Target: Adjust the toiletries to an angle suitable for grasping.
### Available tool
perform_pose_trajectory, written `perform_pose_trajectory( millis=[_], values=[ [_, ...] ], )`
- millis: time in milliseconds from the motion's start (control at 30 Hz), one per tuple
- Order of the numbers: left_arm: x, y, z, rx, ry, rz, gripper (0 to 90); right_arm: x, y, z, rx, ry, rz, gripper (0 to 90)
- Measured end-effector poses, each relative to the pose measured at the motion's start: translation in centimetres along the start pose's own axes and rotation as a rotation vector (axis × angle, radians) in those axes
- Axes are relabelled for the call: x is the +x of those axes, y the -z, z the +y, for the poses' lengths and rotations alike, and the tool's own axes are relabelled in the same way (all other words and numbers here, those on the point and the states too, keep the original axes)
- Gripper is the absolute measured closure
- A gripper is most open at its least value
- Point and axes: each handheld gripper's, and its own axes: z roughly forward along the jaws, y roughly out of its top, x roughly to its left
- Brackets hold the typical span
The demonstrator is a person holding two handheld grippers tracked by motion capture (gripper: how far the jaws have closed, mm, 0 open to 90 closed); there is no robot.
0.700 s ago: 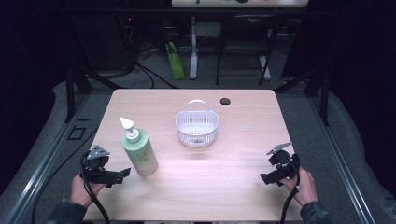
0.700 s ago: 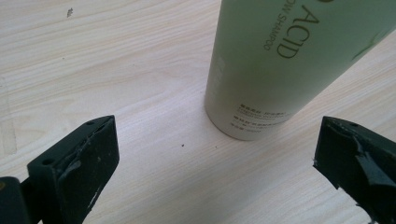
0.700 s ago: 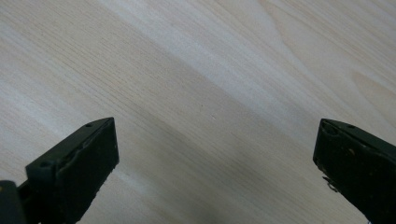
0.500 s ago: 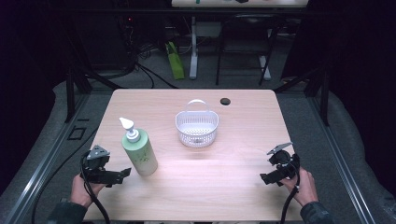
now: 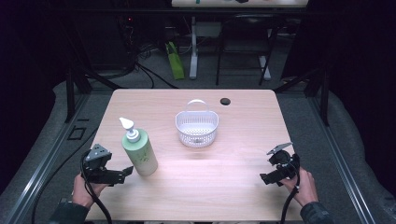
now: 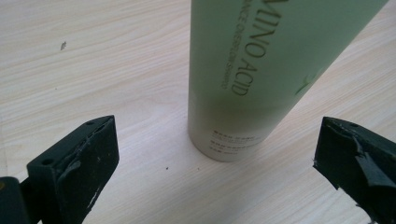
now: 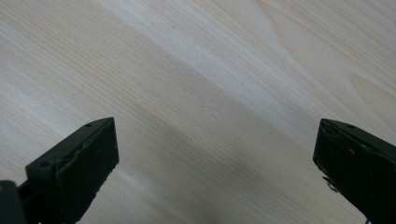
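Observation:
A pale green pump bottle (image 5: 139, 150) with a white pump head stands upright on the wooden table (image 5: 233, 140), left of centre. My left gripper (image 5: 122, 174) sits just left of its base with the jaws wide open; in the left gripper view the bottle (image 6: 261, 70) rises a short way ahead of the jaws, apart from them. A white perforated basket (image 5: 197, 127) with a handle stands mid-table. My right gripper (image 5: 268, 164) is held near the front right, open, with bare wood (image 7: 196, 93) between its jaws.
A small black round spot (image 5: 225, 101) lies near the table's far edge. Beyond the table are table legs, cables and a green object (image 5: 175, 66) on the floor. A person's hands hold both grippers at the front edge.

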Motion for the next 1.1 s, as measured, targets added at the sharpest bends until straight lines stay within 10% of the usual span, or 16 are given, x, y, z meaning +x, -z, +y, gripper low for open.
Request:
perform_pose_trajectory(
  millis=[1100],
  values=[
    [-2.0,0.0,2.3,-0.192,0.0,0.007,0.0,-0.1,0.1,0.0,-0.01,-0.017,0.017,0.0]
  ],
)
